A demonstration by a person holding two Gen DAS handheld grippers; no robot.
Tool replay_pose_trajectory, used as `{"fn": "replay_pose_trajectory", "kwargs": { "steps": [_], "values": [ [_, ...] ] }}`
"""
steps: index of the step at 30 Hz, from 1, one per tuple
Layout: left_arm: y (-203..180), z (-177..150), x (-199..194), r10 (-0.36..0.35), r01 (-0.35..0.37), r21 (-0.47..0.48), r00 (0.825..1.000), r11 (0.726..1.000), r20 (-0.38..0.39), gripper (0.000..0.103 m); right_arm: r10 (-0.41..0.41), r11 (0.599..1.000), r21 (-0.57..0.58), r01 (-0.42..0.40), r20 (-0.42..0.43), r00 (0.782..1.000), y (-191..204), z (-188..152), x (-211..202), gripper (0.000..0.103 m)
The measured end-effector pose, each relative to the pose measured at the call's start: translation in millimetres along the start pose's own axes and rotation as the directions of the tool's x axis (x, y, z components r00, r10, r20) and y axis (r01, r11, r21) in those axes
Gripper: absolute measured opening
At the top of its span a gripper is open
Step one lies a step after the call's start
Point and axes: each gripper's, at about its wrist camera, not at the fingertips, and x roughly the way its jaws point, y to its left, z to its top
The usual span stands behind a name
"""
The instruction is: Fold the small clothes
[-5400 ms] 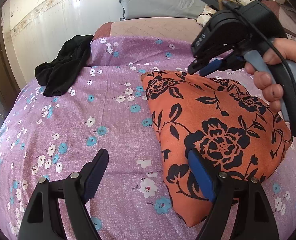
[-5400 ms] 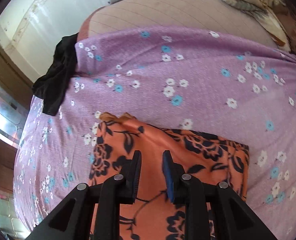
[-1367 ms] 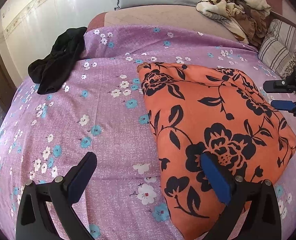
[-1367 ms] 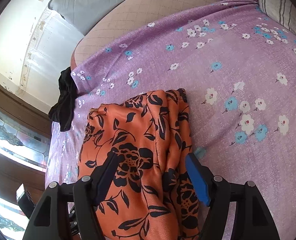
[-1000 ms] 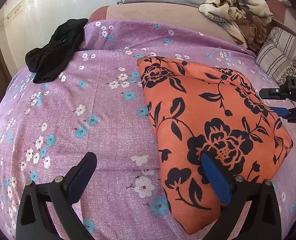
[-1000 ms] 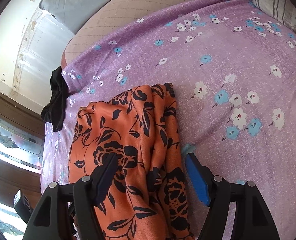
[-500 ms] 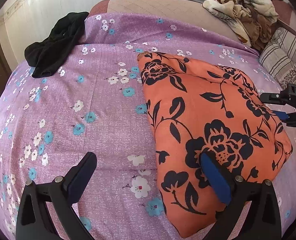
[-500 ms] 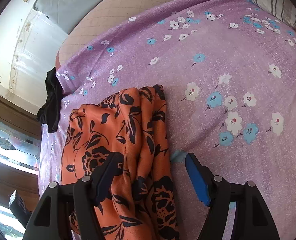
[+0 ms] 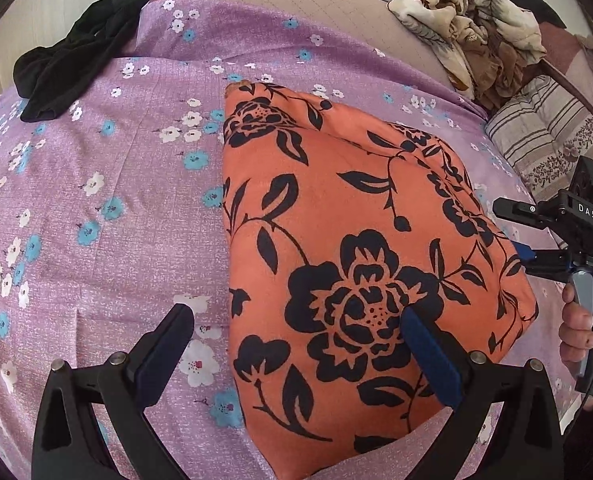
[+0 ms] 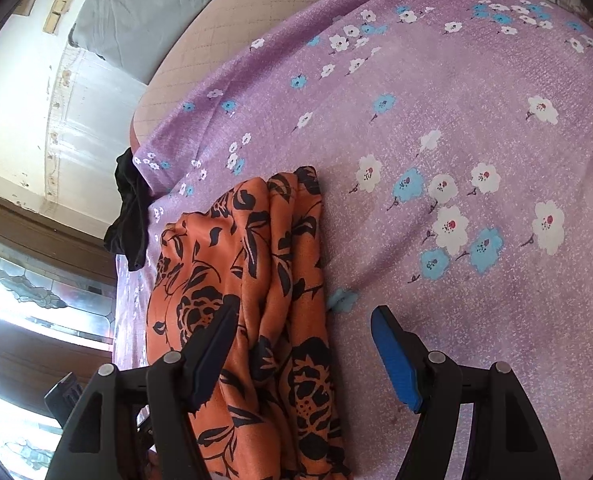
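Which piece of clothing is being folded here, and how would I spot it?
Look at the bed's purple flowered sheet. In its middle lies a folded orange cloth with black flowers. It is the only bright orange piece; the crumpled black garment sits at the far edge.

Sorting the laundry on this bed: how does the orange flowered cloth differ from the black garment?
The orange flowered cloth is folded into a flat, neat-edged packet; the black garment is a crumpled heap. The orange cloth lies mid-bed between both grippers; the black garment hangs at the far edge of the purple sheet. The orange one is patterned, the black one plain. Neither is gripped.
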Motion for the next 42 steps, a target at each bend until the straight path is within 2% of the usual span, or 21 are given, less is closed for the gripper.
{"fn": "replay_pose_trajectory", "kwargs": {
  "steps": [5, 14, 18, 21, 33, 42],
  "values": [
    [-0.7, 0.9, 2.9, -0.005, 0.005, -0.003, 1.0, 1.0, 0.001, 0.103, 0.04, 0.999, 0.01, -0.04, -0.07, 0.997, -2.7, -4.3, 17.7, 0.073],
    [-1.3, 2.1, 4.1, -0.004, 0.004, -0.002, 1.0, 1.0, 0.002, 0.103, 0.157, 0.986, 0.068, -0.152, -0.068, 0.985, -8.8, -6.7, 29.0, 0.074],
    [-3.5, 3.6, 3.9, -0.001, 0.0, 0.001, 1.0, 1.0, 0.005, 0.103, 0.207, 0.978, 0.053, -0.202, -0.105, 0.973, -3.9, -10.0, 36.6, 0.074],
    [-3.9, 4.6, 4.7, -0.006, 0.006, -0.007, 1.0, 1.0, 0.004, 0.103, 0.18, 0.984, 0.004, -0.181, -0.098, 0.979, 7.5, -15.6, 40.5, 0.074],
    [-6.3, 9.1, 11.3, -0.034, 0.034, -0.043, 0.999, 0.999, 0.0, 0.103, 0.234, 0.972, -0.017, -0.235, -0.052, 0.971, 18.6, -25.0, 42.4, 0.074],
    [-2.3, 7.8, 18.3, -0.075, 0.074, -0.075, 0.997, 0.994, -0.008, 0.103, 0.243, 0.969, -0.038, -0.244, -0.025, 0.97, 17.4, -26.7, 45.4, 0.072]
  ]
}}
